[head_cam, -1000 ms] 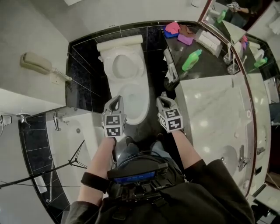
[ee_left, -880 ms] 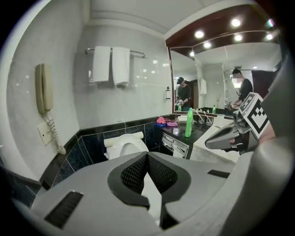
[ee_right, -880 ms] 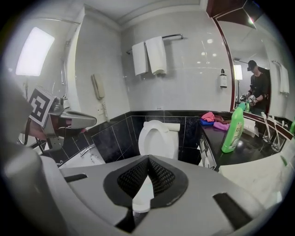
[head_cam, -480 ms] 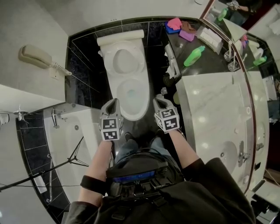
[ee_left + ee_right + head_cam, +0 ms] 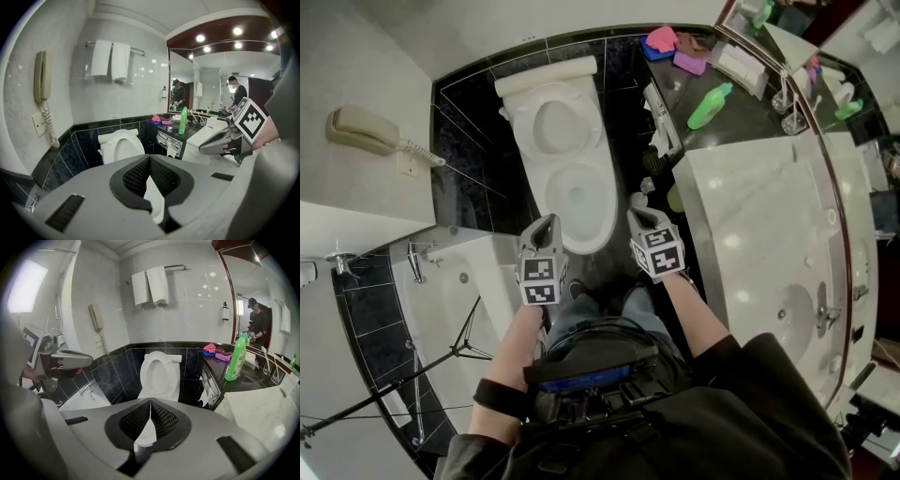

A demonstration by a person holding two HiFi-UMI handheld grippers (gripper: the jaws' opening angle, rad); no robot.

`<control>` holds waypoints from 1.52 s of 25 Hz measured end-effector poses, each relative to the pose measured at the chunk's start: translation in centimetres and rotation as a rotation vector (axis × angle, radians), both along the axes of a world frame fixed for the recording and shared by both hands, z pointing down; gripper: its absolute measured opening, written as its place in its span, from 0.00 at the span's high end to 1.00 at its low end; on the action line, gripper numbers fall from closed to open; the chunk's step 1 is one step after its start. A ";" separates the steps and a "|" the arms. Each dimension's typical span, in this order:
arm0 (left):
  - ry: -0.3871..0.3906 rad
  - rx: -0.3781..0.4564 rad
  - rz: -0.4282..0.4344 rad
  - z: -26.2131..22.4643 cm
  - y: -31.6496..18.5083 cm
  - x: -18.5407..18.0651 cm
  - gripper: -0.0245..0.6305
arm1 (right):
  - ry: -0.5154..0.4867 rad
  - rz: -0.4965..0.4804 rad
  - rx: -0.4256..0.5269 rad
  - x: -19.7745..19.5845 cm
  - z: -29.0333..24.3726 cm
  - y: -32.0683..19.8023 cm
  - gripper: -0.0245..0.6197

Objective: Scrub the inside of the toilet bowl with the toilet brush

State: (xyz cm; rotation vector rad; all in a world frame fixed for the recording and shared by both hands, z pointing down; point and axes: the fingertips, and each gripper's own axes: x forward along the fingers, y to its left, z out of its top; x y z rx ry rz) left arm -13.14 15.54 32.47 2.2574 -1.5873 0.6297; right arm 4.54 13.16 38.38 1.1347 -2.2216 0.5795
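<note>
The white toilet [image 5: 567,178] stands against the black tiled wall with its lid and seat up and the bowl [image 5: 579,202] uncovered. My left gripper [image 5: 547,223] hangs by the bowl's front left and my right gripper [image 5: 637,214] by its front right. Both are shut with nothing between their pads. The left gripper view looks past its closed jaws [image 5: 150,159] at the toilet [image 5: 119,145] and at the right gripper [image 5: 220,143]. Over the right gripper's closed jaws [image 5: 150,401] I see the toilet [image 5: 159,373] straight ahead. A small pale object [image 5: 648,185] stands on the floor right of the bowl; I cannot tell what it is.
Right of the toilet is a black counter [image 5: 741,127] with a green bottle [image 5: 711,105] and coloured cloths [image 5: 670,45], then a white marble vanity [image 5: 759,216] with a sink [image 5: 797,319]. A paper holder [image 5: 661,122] faces the toilet. A bathtub [image 5: 441,300], a wall phone [image 5: 366,131] and a tripod [image 5: 412,366] are at left.
The head view has swung, so the toilet sits higher and further left in the picture. Both grippers remain shut, flanking the front of the bowl.
</note>
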 end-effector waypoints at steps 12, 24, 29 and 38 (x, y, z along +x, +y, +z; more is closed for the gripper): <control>0.018 -0.002 0.087 0.1 0.0 -0.6 0.96 | 0.042 0.058 -0.040 -1.2 2.3 0.3 0.92; 0.050 -0.044 0.178 4.8 -1.8 3.8 0.96 | 0.187 0.136 -0.149 4.3 9.7 -4.8 0.88; 0.064 -0.099 0.144 9.5 -3.1 6.5 0.96 | 0.218 0.113 -0.169 6.2 15.3 -8.0 0.87; 0.078 -0.180 0.126 16.5 -5.7 11.1 0.96 | 0.230 0.111 -0.291 8.8 25.5 -12.0 0.70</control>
